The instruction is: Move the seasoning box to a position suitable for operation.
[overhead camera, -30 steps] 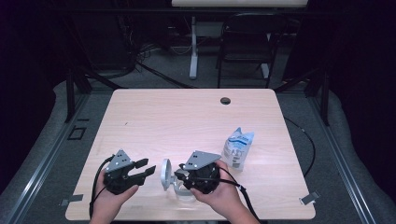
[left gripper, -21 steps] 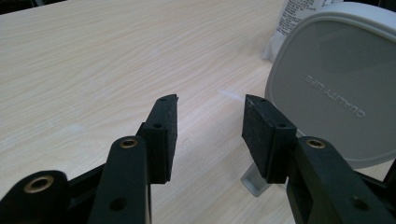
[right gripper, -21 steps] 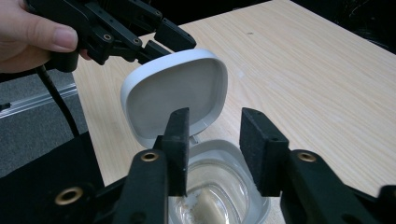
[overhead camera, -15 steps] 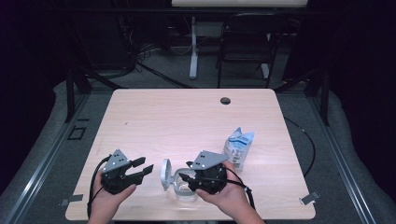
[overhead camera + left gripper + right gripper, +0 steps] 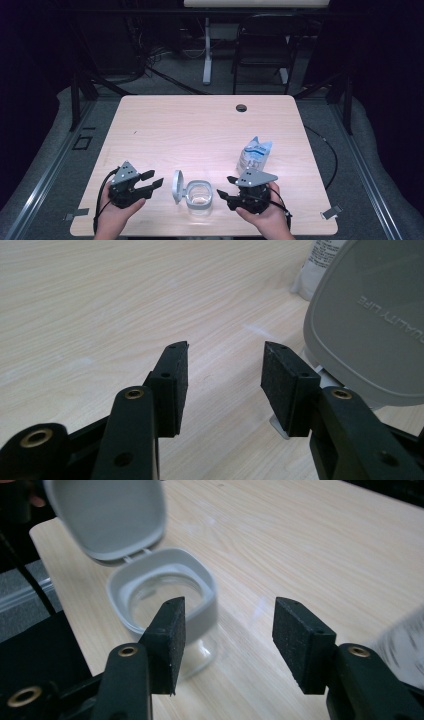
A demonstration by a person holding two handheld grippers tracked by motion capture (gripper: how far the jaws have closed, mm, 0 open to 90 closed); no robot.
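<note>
Pretty dark room overall. A light wood counter (image 5: 200, 125) sits mid-frame with a small round hole (image 5: 241, 107) near its far edge. Grey carpeted floor (image 5: 50, 150) around it, a black chair (image 5: 260, 50) at upper middle, white desk leg (image 5: 207, 50) beside it, cables (image 5: 150, 60) tangled upper left.

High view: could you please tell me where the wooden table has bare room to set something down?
The pale wooden table is bare across its far half, up to the small round hole. The near edge is crowded: clear jar with open grey lid between both grippers, white-blue pouch beside them.
</note>
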